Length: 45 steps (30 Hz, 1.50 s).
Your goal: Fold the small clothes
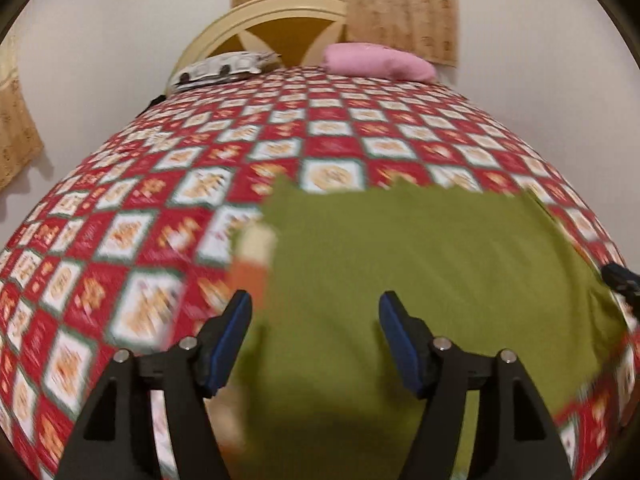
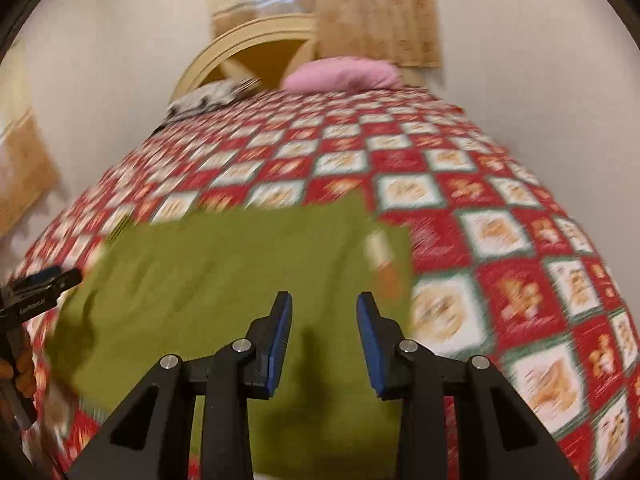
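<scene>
An olive green garment [image 1: 420, 264] lies spread flat on the bed; it also shows in the right wrist view [image 2: 224, 276]. It has a cream and orange striped band [image 1: 254, 264] at its left edge, seen again in the right wrist view [image 2: 382, 262]. My left gripper [image 1: 316, 308] is open and empty above the garment's near left part. My right gripper [image 2: 324, 308] is open and empty above its near right part. The right gripper's tip [image 1: 620, 280] shows at the far right of the left wrist view, and the left gripper [image 2: 40, 284] at the far left of the right wrist view. Both views are motion-blurred.
The bed is covered by a red and white checked bedspread [image 1: 168, 184] [image 2: 500, 248]. A pink pillow [image 1: 380, 62] and a patterned grey pillow [image 1: 224, 68] lie by the cream headboard [image 1: 256, 16]. White walls and beige curtains [image 1: 400, 16] surround the bed.
</scene>
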Tool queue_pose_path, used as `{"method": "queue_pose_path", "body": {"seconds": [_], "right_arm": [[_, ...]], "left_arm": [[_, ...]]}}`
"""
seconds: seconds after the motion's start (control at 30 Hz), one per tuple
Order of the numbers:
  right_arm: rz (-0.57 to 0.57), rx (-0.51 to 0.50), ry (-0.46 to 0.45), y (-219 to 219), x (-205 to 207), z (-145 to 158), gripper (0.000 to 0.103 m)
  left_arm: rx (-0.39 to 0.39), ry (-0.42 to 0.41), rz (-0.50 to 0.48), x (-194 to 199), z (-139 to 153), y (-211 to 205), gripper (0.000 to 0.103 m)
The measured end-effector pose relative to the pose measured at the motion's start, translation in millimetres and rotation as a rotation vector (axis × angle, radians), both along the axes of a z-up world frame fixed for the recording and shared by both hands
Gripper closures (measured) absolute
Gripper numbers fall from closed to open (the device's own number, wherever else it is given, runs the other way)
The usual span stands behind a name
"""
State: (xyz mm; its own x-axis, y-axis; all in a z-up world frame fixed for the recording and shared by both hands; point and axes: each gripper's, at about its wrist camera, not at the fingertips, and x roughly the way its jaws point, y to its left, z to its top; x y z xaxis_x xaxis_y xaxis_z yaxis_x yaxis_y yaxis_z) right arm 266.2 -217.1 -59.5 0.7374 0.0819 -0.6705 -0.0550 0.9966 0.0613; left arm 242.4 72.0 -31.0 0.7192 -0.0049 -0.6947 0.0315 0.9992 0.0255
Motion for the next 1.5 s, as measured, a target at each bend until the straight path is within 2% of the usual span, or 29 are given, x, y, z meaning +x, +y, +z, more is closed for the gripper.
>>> {"method": "queue_pose_path", "body": {"seconds": [0.1, 0.17, 0.2, 0.23, 0.3, 0.37, 0.43, 0.53, 0.67, 0.73, 0.8, 0.87, 0.97, 1.0, 1.03, 1.07, 1.13, 1.17, 1.23, 1.27, 1.4, 1.5], "right_arm": [[-0.002, -0.081, 0.093, 11, -4, -29, 0.069], [-0.037, -0.064, 0.145, -3, -12, -45, 0.07], [-0.055, -0.038, 0.14, -11, -18, -44, 0.072], [-0.085, -0.025, 0.141, -21, -25, -43, 0.081], [-0.115, -0.006, 0.136, -34, -42, -43, 0.089], [-0.11, 0.031, 0.137, -41, -55, -44, 0.091], [-0.103, 0.032, 0.146, -41, -59, -41, 0.091], [-0.112, 0.037, 0.162, -38, -55, -28, 0.091], [-0.092, 0.028, 0.046, -22, -28, 7, 0.091], [-0.058, 0.047, 0.032, -5, 1, 13, 0.091], [-0.008, 0.052, 0.055, 15, 33, 5, 0.091], [0.031, -0.006, 0.078, 30, 58, -8, 0.091], [-0.006, -0.056, 0.154, 23, 76, -34, 0.091], [-0.023, -0.011, 0.159, 5, 76, -42, 0.092], [-0.024, 0.089, 0.137, -15, 72, -42, 0.1], [-0.057, 0.157, 0.15, -34, 70, -44, 0.103], [-0.1, 0.255, 0.164, -56, 62, -44, 0.103], [-0.135, 0.262, 0.169, -63, 57, -43, 0.103], [-0.194, 0.149, 0.141, -52, 42, -29, 0.103], [-0.18, 0.108, 0.111, -41, 33, -22, 0.103], [-0.001, 0.158, 0.077, 23, 3, -10, 0.103], [0.131, 0.116, 0.096, 76, -12, -17, 0.103]], "left_arm": [[0.001, 0.022, -0.041, -16, -19, -19, 0.027], [0.025, 0.037, -0.034, -20, -29, -24, 0.026], [0.027, 0.05, -0.03, -21, -34, -23, 0.025], [0.008, 0.058, -0.029, -21, -35, -19, 0.025], [-0.065, 0.06, -0.008, -18, -34, -8, 0.024], [-0.108, 0.076, 0.0, -16, -39, -2, 0.024], [-0.102, 0.071, -0.007, -16, -42, -5, 0.019], [-0.052, 0.077, -0.019, -16, -45, -16, 0.01], [-0.012, 0.084, -0.016, -15, -49, -22, 0.007], [-0.014, 0.085, -0.015, -17, -49, -20, 0.007], [-0.017, 0.086, -0.014, -18, -49, -19, 0.006], [-0.019, 0.086, -0.015, -17, -49, -18, 0.006], [-0.025, 0.088, -0.016, -18, -49, -18, 0.005], [-0.026, 0.09, -0.019, -17, -50, -18, 0.004], [-0.025, 0.092, -0.021, -17, -50, -19, 0.003], [-0.024, 0.093, -0.024, -17, -50, -19, 0.003], [-0.026, 0.094, -0.028, -17, -50, -20, 0.002], [-0.028, 0.094, -0.028, -17, -50, -19, 0.002], [-0.035, 0.093, -0.027, -17, -50, -19, 0.002], [-0.036, 0.091, -0.027, -17, -49, -18, 0.002], [-0.037, 0.06, 0.0, -25, -40, -15, 0.003], [-0.103, -0.021, 0.028, -40, -17, 4, 0.003]]}}
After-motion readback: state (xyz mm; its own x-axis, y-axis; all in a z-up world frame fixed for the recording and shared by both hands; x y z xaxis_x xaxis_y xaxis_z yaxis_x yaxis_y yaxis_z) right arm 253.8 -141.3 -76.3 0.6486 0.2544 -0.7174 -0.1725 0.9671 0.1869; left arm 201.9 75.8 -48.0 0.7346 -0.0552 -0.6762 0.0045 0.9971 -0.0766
